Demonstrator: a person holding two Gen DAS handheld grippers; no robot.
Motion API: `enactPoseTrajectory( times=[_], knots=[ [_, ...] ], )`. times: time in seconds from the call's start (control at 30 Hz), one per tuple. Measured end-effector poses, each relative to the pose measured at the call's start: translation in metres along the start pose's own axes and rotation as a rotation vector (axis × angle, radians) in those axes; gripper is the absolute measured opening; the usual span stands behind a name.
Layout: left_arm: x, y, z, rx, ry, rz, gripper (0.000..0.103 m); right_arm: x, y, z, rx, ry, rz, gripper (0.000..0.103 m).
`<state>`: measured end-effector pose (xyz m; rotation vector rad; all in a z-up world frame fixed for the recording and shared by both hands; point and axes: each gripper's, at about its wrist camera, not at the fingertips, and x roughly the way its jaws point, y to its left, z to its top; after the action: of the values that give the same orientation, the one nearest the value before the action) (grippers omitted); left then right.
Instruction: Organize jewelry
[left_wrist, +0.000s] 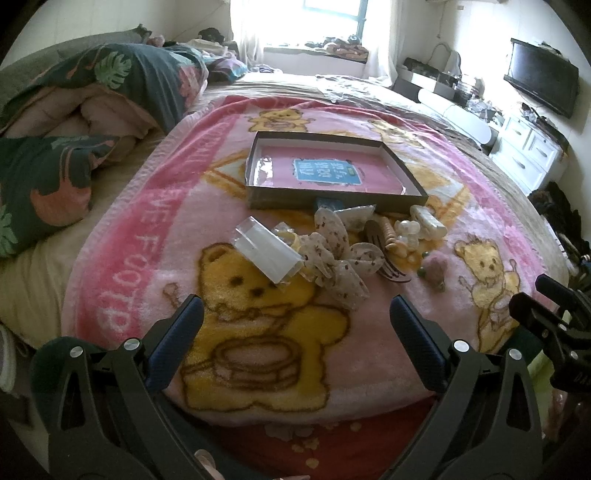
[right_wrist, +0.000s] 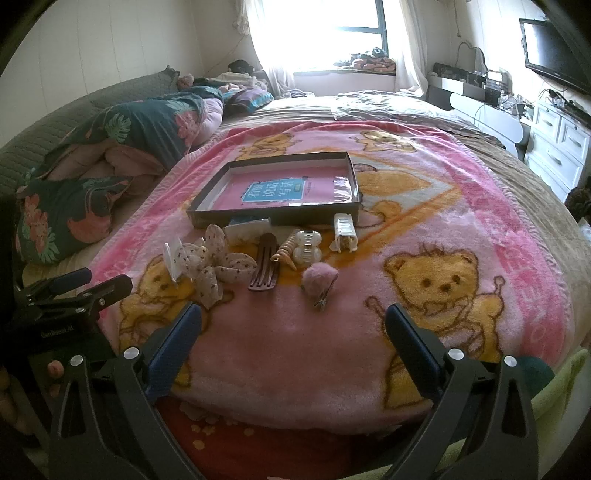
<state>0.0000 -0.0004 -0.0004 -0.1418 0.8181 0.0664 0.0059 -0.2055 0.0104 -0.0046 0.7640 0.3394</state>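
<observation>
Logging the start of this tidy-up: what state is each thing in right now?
Left tongs: open, empty.
Right tongs: open, empty.
Box: open, holds only a pink book.
Bow: loose on the blanket, outside the box.
Brown clip: lying flat, outside the box.
Pink pompom clip: on the blanket, untouched.

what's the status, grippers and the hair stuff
Left gripper open, empty. Right gripper open, empty. Clips and bow loose on blanket, tray beyond. Nothing in the way.

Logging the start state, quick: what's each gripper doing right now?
Left gripper: open, holding nothing.
Right gripper: open, holding nothing.
</observation>
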Motion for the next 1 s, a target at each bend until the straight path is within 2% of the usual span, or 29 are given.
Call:
enactPoseTrajectory(
  times=[1.0],
  knots=[
    [-0.0010, -0.0023, 0.0003, 0.002, -0.005, 0.003, 0.095, 0.0020, -0.0019, 0.0006, 0.001, -0.001, 0.004, 0.099]
  ],
)
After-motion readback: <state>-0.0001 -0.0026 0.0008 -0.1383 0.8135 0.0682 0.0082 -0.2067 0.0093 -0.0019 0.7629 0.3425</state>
